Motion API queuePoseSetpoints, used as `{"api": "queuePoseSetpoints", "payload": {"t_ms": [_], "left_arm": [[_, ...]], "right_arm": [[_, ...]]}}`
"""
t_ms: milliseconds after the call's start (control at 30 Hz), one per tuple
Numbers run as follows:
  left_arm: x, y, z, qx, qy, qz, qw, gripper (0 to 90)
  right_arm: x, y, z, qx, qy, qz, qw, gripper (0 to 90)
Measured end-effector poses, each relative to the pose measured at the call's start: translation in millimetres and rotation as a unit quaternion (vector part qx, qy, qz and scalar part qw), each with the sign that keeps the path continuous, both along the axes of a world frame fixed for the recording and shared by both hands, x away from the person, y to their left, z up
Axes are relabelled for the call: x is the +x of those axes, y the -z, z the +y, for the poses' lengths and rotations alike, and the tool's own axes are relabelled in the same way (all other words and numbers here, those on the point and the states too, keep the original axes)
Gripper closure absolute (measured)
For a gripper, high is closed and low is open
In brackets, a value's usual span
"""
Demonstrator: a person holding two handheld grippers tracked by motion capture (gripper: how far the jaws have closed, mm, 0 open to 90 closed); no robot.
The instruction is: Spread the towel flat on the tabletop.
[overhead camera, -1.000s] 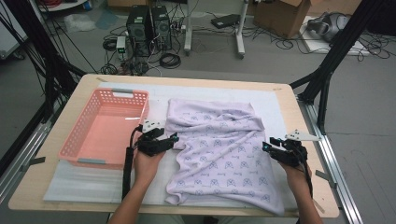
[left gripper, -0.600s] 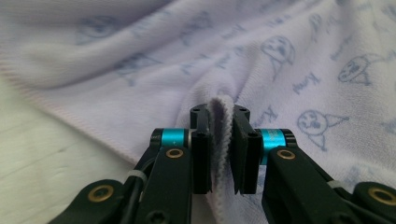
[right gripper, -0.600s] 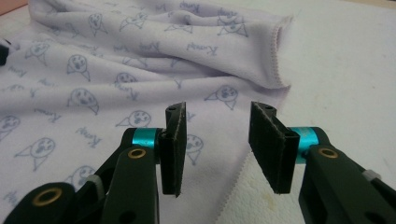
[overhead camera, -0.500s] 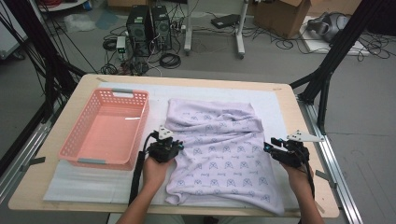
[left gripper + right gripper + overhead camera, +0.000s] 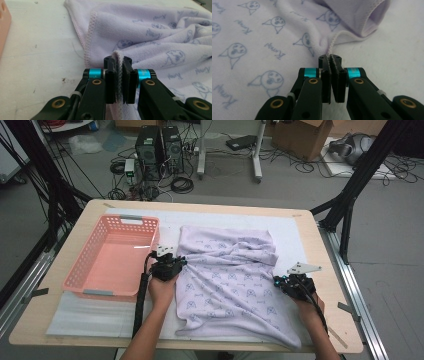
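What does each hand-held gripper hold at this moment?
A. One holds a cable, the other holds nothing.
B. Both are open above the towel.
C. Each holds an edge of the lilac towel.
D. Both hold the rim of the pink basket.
C: the left hand-held gripper and the right hand-held gripper are each shut on a hem of the lilac towel.

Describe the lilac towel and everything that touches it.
The lilac towel looks like soft terry cloth, printed with small blue cat faces and script, its edges stitched. It lies rumpled on the white mat, bunched in folds toward the far side, right of the pink basket. The left gripper pinches its left hem; the right gripper pinches its right edge.
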State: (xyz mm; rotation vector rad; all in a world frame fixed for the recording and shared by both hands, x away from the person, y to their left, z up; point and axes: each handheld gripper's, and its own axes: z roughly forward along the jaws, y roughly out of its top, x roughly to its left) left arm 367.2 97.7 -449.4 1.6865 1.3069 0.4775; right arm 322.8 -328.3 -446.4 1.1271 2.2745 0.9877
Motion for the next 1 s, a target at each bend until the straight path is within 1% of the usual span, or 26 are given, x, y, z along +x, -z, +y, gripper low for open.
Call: {"api": "queuePoseSetpoints", "payload": {"t_ms": [33,67,133,167,200,233,267,300,333,367,400,433,467,500,533,567,633,700,733,800,833,867,900,967,1000], "left_arm": [[3.0,-1.3,-1.0,0.003,0.0,0.002,1.0,83.1],[6.2,-2.4,-2.5,0.002,-0.001,-0.002,1.0,83.1],[13.4,-4.1,-4.6,0.006,0.006,-0.012,0.9999,83.1],[17.4,-4.4,-5.5,0.006,0.006,-0.011,0.9999,83.1],[21.5,-4.4,-6.4,0.01,0.009,-0.016,0.9998,83.0],[24.5,-3.8,-7.3,0.014,0.008,-0.026,0.9995,83.1],[26.3,-2.6,-6.3,0.02,-0.004,-0.04,0.999,84.1],[29.2,-0.7,-3.6,0.006,-0.012,-0.038,0.9992,84.1],[31.9,-0.1,0.3,-0.01,-0.017,-0.023,0.9996,83.7],[32.0,0.1,1.7,-0.016,-0.017,-0.022,0.9995,81.9],[30.2,-1.2,0.7,-0.009,-0.01,-0.024,0.9996,77.8],[27.8,-2.3,-1.4,-0.001,0.004,-0.029,0.9996,74.0],[25.3,-3.4,-3.6,0.001,0.018,-0.027,0.9995,66.5],[22.7,-4.4,-4.8,-0.003,0.03,-0.025,0.9992,56.6],[19.0,-5.2,-5.7,-0.009,0.038,-0.027,0.9989,51.4],[14.9,-5.9,-6.5,-0.013,0.045,-0.029,0.9985,48.4],[7.0,-7.6,-7.3,-0.012,0.055,-0.031,0.9979,42.2],[-2.2,-10.3,-7.0,-0.01,0.071,-0.036,0.9968,38.2],[-7.1,-12.0,-7.6,-0.007,0.082,-0.034,0.996,37.3],[-18.2,-12.7,-8.4,0.008,0.103,-0.046,0.9935,35.5],[-23.2,-12.3,-8.7,0.012,0.114,-0.047,0.9923,35.3],[-27.3,-11.1,-9.0,0.011,0.123,-0.042,0.9915,33.5],[-31.5,-10.1,-9.3,0.014,0.129,-0.033,0.991,30.8],[-40.5,-7.4,-9.6,0.019,0.134,-0.029,0.9903,30.6],[-45.0,-6.1,-9.7,0.02,0.135,-0.028,0.9902,30.4]], "right_arm": [[3.6,0.4,-0.9,-0.002,0.006,-0.006,1.0,87.3],[7.8,1.2,-2.6,0.0,0.017,-0.013,0.9998,87.4],[17.3,1.9,-9.3,0.01,0.041,-0.024,0.9988,87.4],[22.2,2.0,-12.8,0.016,0.052,-0.025,0.9982,87.3],[26.4,1.8,-15.3,0.02,0.06,-0.027,0.9976,87.4],[30.5,1.1,-16.7,0.019,0.067,-0.029,0.9972,87.4],[34.1,0.5,-17.4,0.014,0.072,-0.036,0.9966,87.4],[37.2,-0.1,-17.5,0.002,0.085,-0.041,0.9955,87.4],[40.0,-0.4,-19.1,0.005,0.091,-0.042,0.995,87.3],[42.3,-0.2,-21.0,0.014,0.099,-0.041,0.9942,87.3],[43.9,0.0,-22.4,0.026,0.102,-0.035,0.9938,87.2],[43.8,0.0,-22.0,0.031,0.101,-0.035,0.9938,86.4],[43.0,-0.1,-21.1,0.032,0.099,-0.033,0.9941,84.3],[42.4,-0.4,-21.0,0.033,0.093,-0.03,0.9947,77.5],[40.6,-1.4,-20.4,0.034,0.094,-0.031,0.9945,70.2],[37.9,-3.1,-20.7,0.038,0.099,-0.034,0.9938,66.8],[31.9,-7.7,-22.9,0.053,0.101,-0.042,0.9926,60.8],[22.9,-13.7,-25.0,0.07,0.098,-0.046,0.9917,55.7],[17.9,-16.4,-26.0,0.079,0.095,-0.045,0.9913,54.3],[8.8,-20.3,-28.4,0.088,0.085,-0.04,0.9917,50.4],[3.9,-22.1,-28.8,0.091,0.083,-0.038,0.9916,49.8],[-1.4,-23.6,-28.4,0.091,0.084,-0.038,0.9915,48.7],[-5.8,-24.3,-28.0,0.088,0.08,-0.043,0.9919,46.5],[-13.7,-24.6,-25.3,0.088,0.072,-0.04,0.9927,44.4],[-17.6,-24.4,-23.4,0.084,0.064,-0.042,0.9935,43.2]]}}
